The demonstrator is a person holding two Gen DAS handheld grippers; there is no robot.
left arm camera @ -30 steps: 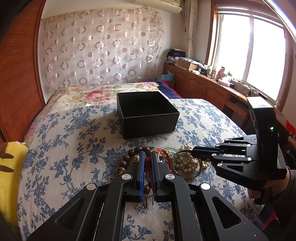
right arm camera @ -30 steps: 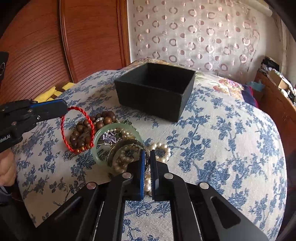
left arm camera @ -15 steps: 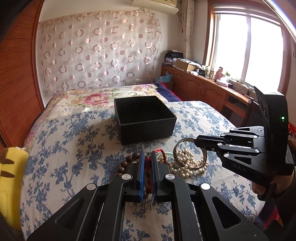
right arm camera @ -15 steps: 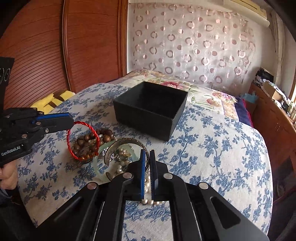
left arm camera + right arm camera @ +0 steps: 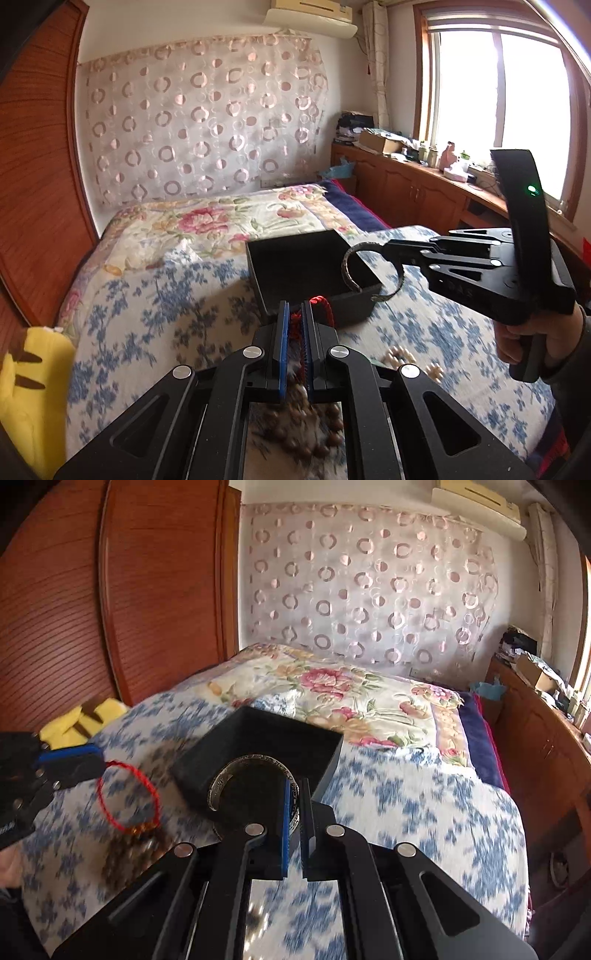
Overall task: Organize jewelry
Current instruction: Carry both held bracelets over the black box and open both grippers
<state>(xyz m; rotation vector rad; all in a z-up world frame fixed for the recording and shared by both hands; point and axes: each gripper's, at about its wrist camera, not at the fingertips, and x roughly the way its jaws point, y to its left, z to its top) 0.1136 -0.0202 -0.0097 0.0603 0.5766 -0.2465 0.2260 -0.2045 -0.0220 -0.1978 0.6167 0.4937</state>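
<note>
Two bracelets [image 5: 255, 775] hanging, openings sideways

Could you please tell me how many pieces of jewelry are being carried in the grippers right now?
2. The red cord bracelet hangs from the left gripper; the silver bangle is pinched in the right gripper, over the black box. More jewelry lies blurred on the bed.

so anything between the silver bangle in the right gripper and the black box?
Nothing visible. The right gripper holds the silver bangle in the air just above the near rim of the open black box. The left gripper with its red cord bracelet is off to the side.
</note>
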